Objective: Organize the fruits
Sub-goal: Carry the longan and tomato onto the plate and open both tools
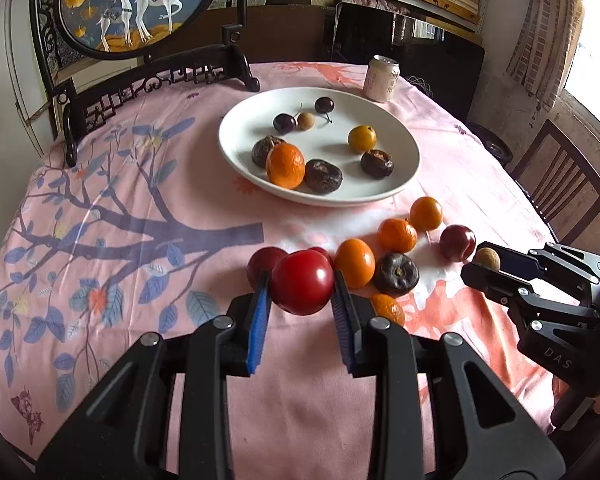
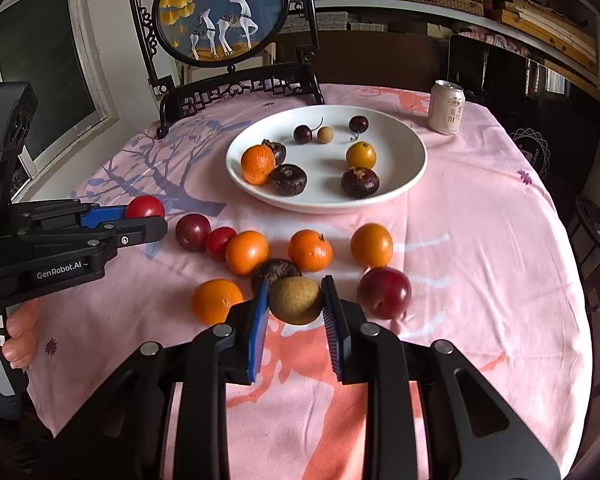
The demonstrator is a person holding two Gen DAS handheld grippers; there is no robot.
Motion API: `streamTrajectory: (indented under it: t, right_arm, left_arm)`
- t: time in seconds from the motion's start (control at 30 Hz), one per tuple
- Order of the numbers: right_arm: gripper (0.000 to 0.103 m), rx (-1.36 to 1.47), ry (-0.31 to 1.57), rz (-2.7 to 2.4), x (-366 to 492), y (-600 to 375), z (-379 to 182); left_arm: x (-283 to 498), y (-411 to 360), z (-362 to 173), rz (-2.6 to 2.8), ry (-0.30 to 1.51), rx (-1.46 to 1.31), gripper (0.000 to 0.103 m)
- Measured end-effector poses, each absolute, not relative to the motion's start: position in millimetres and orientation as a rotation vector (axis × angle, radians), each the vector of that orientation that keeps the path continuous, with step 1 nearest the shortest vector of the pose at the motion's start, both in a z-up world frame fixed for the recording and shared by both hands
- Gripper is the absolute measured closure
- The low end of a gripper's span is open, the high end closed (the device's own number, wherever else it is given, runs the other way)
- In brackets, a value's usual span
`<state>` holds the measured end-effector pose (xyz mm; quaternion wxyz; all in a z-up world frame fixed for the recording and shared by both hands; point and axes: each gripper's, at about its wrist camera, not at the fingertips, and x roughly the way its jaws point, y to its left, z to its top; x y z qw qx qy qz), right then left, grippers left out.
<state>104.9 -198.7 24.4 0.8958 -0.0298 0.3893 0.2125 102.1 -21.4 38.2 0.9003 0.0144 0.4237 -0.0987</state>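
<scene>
My left gripper (image 1: pixel 300 286) is shut on a red tomato-like fruit (image 1: pixel 302 282), lifted above the pink cloth; the same gripper (image 2: pixel 156 216) and the red fruit (image 2: pixel 145 207) show at the left of the right wrist view. My right gripper (image 2: pixel 295 300) is shut on a small brown round fruit (image 2: pixel 296 299), also seen as the right gripper (image 1: pixel 482 266) with the brown fruit (image 1: pixel 487 258). A white plate (image 1: pixel 404 148) (image 2: pixel 414 148) holds several fruits: an orange, dark brown ones, cherries, a yellow one. Loose oranges (image 2: pixel 310 250), plums (image 2: pixel 384 292) and a dark fruit (image 1: pixel 396 273) lie between plate and grippers.
A pink drink can (image 1: pixel 381 78) (image 2: pixel 446 108) stands beyond the plate at the right. A dark wooden stand with a round deer picture (image 1: pixel 140 4) (image 2: pixel 220 12) occupies the table's far left. A wooden chair (image 1: pixel 560 184) stands off the right edge. A person's hand (image 2: pixel 18 336) grips the left handle.
</scene>
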Motion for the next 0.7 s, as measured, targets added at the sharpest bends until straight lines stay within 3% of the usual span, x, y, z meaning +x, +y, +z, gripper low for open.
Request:
streamTrajectory:
  t: [0.4,0.7]
  right_arm:
    - [0.076,-0.125,0.744,0.448,170.9,-169.6,45.5]
    - [0.076,-0.083,0.833,0.44,239.3,-158.0,11.8]
  left_arm:
    - [185.8,-34.1,66.4,-0.193,0.822,0.013,0.073]
    - [260.0,-47.5,35.9,-0.141,0.883,-0.009,0.073]
